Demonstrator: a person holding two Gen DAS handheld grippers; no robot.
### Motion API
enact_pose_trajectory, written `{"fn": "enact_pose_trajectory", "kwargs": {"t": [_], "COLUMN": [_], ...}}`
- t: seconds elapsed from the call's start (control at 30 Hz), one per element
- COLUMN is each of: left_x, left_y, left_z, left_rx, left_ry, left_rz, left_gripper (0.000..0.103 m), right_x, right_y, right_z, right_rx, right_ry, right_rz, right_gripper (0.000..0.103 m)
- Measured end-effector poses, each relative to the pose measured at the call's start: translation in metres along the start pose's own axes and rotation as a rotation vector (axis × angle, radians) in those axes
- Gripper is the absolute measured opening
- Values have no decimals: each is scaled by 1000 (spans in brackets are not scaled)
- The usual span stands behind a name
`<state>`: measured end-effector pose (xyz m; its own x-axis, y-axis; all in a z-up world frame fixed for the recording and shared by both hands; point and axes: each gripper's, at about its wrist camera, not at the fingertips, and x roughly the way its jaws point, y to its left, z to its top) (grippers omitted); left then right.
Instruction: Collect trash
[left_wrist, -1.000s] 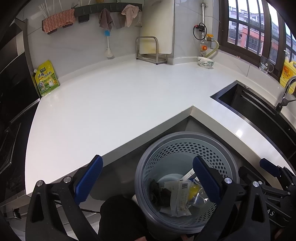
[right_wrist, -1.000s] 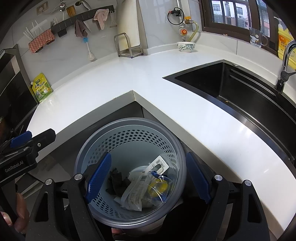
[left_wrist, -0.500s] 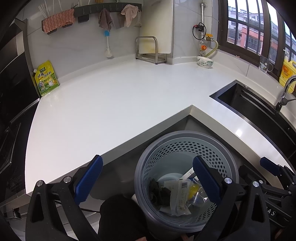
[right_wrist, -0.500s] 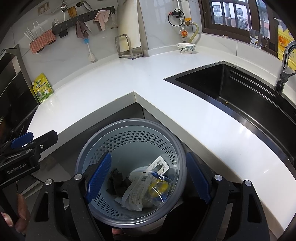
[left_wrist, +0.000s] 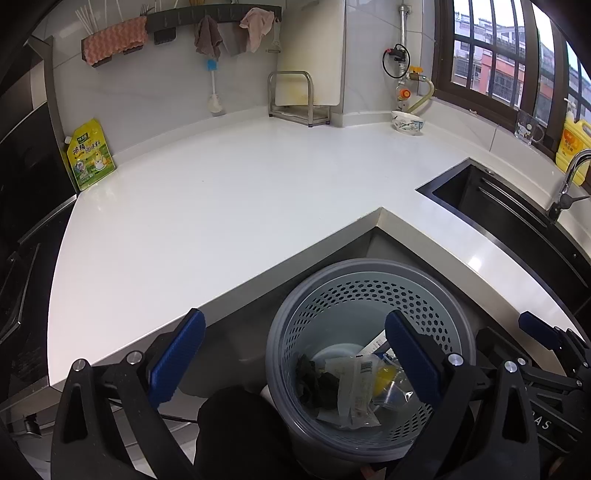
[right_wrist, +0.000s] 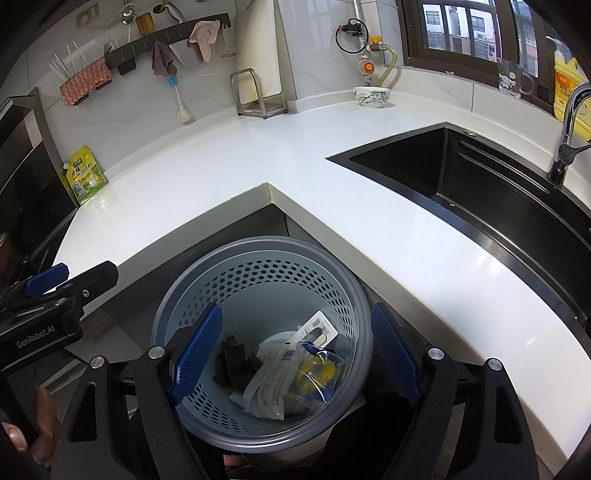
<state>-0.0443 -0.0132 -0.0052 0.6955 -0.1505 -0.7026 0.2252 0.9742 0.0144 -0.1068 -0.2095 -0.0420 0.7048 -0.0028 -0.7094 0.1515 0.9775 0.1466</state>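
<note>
The white tabletop bent round in an L, and its inner corner edge poked out just above the trash basket. The basket stood down in the nook under that corner, below the tabletop. On the right the tabletop was only a strip between its front edge and the black sink.

The left hand-held gripper was open, its blue fingers spread wide with nothing between them. One finger hung over the floor beside the basket and the other over the basket's mouth. The right hand-held gripper was open too, and held nothing. Its blue fingers sat one over each side of the basket's rim, so the basket lay right below it. The two hand-held grippers were near each other, left beside right.

The trash lay at the bottom of the basket: a clear wrapper with a bar code, something yellow in clear plastic, and a dark crumpled bit. All of it was low down inside the basket's holey wall.

Far back by the wall stood a green and yellow pouch, a metal rack with a white board in it, and a small bowl. Cloths hung on a rail above. A tap stood behind the sink, with a yellow bottle and a glass mug on the sill under the window.
</note>
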Motion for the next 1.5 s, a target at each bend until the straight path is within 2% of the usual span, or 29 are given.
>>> {"fn": "enact_pose_trajectory", "kwargs": {"t": [1.5], "left_x": [3], "left_y": [-4], "left_z": [-1], "left_rx": [10], "left_ry": [23], "left_rz": [0], "left_gripper": [96], "right_x": [-3], "right_y": [-2], "right_z": [2], "right_rx": [2], "right_ry": [-5], "right_rz": [1], "right_gripper": [79]}}
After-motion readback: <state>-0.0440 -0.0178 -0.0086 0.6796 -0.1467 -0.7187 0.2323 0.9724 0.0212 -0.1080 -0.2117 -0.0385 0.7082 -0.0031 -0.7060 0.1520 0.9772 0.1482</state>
